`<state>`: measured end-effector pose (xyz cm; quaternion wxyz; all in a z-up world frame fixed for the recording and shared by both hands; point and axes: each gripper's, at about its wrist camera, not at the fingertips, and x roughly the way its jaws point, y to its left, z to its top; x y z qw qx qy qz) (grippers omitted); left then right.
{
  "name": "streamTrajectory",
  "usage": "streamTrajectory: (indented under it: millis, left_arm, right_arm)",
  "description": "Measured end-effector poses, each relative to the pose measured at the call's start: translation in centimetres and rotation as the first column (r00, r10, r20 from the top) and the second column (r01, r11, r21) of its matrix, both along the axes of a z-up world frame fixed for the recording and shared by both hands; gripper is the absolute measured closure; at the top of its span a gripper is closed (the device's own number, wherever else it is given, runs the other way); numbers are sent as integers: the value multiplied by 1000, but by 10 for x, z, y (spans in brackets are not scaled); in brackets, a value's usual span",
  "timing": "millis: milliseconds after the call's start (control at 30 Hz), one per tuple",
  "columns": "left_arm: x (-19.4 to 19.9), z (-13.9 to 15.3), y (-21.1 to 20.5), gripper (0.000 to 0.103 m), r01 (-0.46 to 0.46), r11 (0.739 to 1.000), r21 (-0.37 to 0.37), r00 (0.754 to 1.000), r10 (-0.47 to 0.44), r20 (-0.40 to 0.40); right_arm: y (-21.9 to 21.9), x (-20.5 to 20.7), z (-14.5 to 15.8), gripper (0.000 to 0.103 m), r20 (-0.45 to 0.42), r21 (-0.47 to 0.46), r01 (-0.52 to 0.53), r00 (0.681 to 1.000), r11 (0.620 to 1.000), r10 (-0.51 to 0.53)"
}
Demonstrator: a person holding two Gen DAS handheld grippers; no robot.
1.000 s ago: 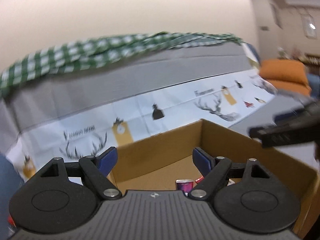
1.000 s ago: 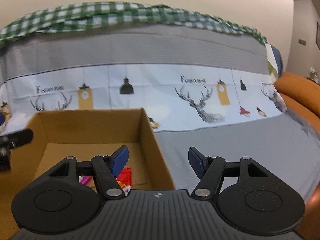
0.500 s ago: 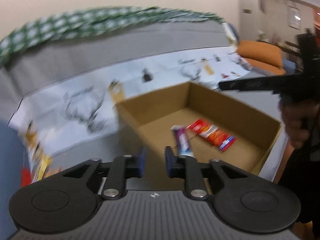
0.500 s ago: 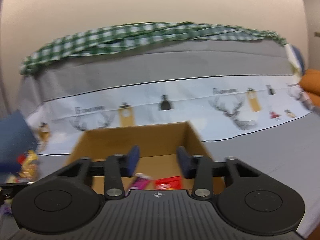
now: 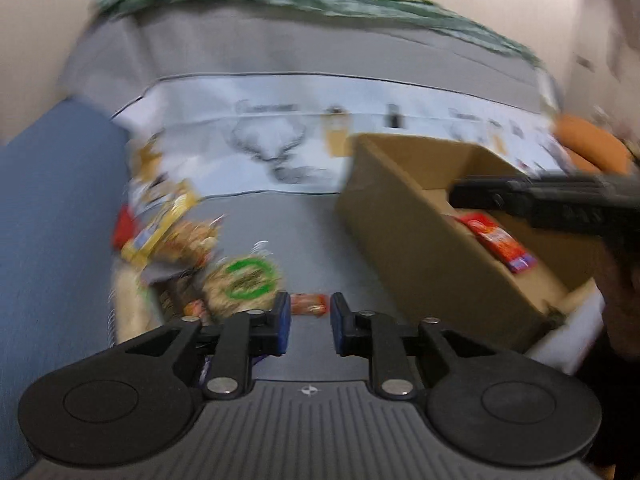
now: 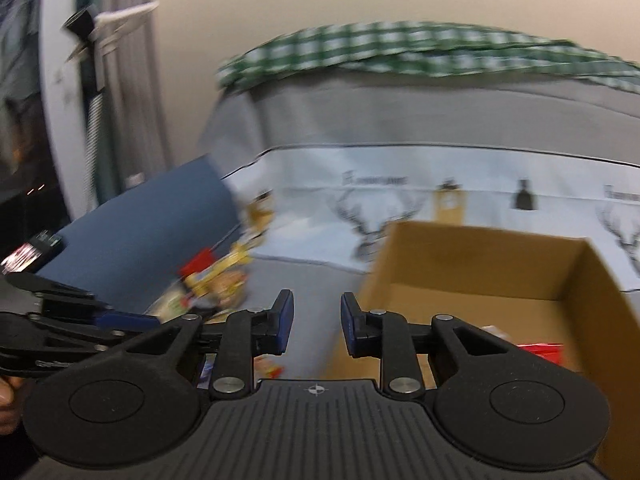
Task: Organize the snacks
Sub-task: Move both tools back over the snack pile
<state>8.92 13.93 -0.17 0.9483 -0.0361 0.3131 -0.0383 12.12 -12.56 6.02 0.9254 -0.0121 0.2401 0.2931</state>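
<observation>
A cardboard box [image 5: 384, 216] stands on the grey bed cover, with a red snack packet [image 5: 498, 242] inside. A blurred pile of snack bags [image 5: 188, 248] lies to its left, one with a green ring [image 5: 248, 278]. A small orange packet [image 5: 308, 304] lies just beyond my left gripper [image 5: 306, 328], which is narrowly open and empty. My right gripper [image 6: 316, 328] is narrowly open and empty, above the box's left wall [image 6: 372, 300]. The snack pile [image 6: 216, 280] and the box [image 6: 480, 264] also show there. The right gripper crosses the left view [image 5: 560, 204] over the box.
A blue cushion [image 5: 52, 216] borders the snack pile on the left. A deer-print sheet [image 5: 280, 148] and a green checked cloth [image 6: 400, 52] lie behind. An orange cushion [image 5: 588, 148] sits at the far right. The left gripper's body [image 6: 60, 328] is at the right view's left edge.
Both views have swung left, from the box to the snack pile. Both grippers have narrowed from wide open to a small gap. The frames are motion-blurred.
</observation>
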Motion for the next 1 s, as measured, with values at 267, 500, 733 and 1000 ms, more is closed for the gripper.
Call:
streamTrajectory:
  millis: [267,500,733,1000]
  left_arm:
    - [-5,1,20,53,-208,977,-40,976,210,61]
    - [-3,0,45,45,-315,944,-99,947,319,28]
    - [-2,-1,50,43,-337,935,-109,940,341,20]
    - [1,-3,47,43,-334,938,-96,942,337,9]
  right_arm:
    - [67,-9,-22,76,-75,-48,-114,991,992,110]
    - [108,5,-51,76,-198,-124,-108,977,986,82]
    - [135,30,-78,64,-246,-200,-70,969,977,19]
    - [165,67,-109,34,-241,-309,-80,971,948,3]
